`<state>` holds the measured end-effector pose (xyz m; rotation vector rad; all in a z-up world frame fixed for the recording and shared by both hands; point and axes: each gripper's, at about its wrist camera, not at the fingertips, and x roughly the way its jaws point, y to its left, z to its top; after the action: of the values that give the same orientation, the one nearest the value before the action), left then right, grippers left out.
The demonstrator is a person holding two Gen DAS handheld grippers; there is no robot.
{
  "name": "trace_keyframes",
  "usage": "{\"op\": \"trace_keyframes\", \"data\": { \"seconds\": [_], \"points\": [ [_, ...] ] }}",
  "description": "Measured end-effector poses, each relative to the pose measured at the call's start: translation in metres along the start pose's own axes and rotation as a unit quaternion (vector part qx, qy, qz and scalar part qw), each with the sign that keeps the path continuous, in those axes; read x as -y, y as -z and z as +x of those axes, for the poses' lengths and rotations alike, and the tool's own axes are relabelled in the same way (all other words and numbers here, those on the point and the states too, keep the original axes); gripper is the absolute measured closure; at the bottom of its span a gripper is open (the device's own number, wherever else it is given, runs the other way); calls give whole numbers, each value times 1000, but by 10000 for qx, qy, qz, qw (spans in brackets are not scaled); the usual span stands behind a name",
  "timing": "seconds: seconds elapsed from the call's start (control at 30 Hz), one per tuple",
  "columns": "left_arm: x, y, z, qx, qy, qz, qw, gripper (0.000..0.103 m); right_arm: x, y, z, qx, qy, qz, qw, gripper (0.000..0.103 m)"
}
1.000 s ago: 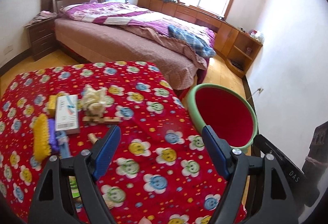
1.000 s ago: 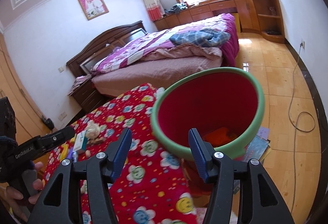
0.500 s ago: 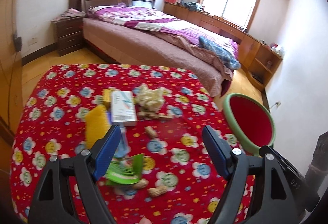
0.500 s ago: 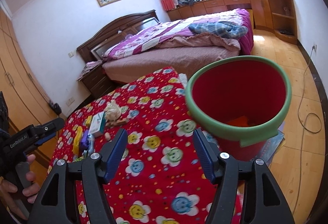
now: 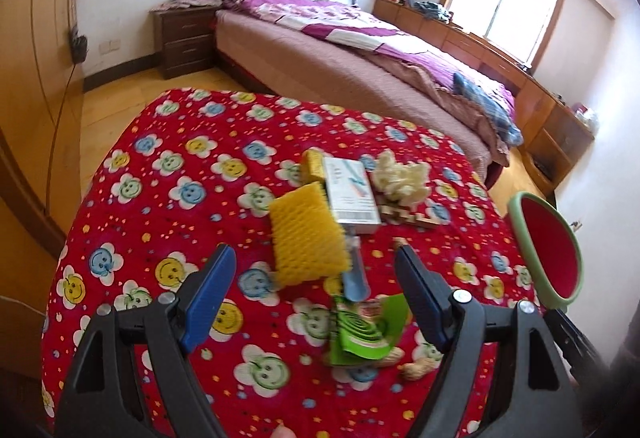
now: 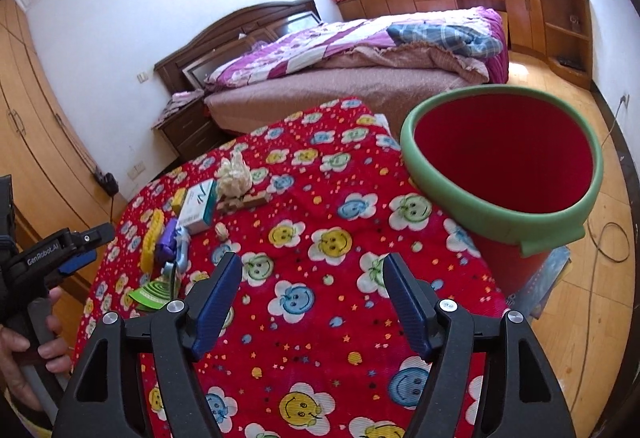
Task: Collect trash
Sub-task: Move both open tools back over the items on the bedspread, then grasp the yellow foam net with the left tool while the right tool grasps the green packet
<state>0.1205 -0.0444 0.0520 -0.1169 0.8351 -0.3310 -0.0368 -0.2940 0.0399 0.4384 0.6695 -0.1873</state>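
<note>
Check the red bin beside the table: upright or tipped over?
Upright. The red bin stands on the floor against the table's edge, its green rim facing up and mouth open. Its bottom is not visible.

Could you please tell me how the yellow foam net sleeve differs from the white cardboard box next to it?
The yellow foam net sleeve is bright, ridged mesh; the white cardboard box is smooth, flat-faced, printed with teal. The sleeve lies nearer the left gripper. Both rest touching on the red tablecloth.

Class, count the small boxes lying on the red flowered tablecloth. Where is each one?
2. A white box lies beside the yellow foam net; a yellow box sits against its far left corner. Others may be hidden.
</note>
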Motion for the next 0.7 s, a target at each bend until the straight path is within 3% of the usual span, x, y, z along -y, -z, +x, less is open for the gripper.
{"op": "trace_keyframes", "data": {
  "seconds": [0.3, 0.7],
  "points": [
    [-20, 4, 31, -271, -47, -230, 9994, 22, 7, 6, 21, -257, 112, 137, 9995, 29],
    [-11, -1, 67, -462, 141, -269, 9985, 22, 22, 12, 35, -471, 149, 401, 9980, 29]
  ]
}}
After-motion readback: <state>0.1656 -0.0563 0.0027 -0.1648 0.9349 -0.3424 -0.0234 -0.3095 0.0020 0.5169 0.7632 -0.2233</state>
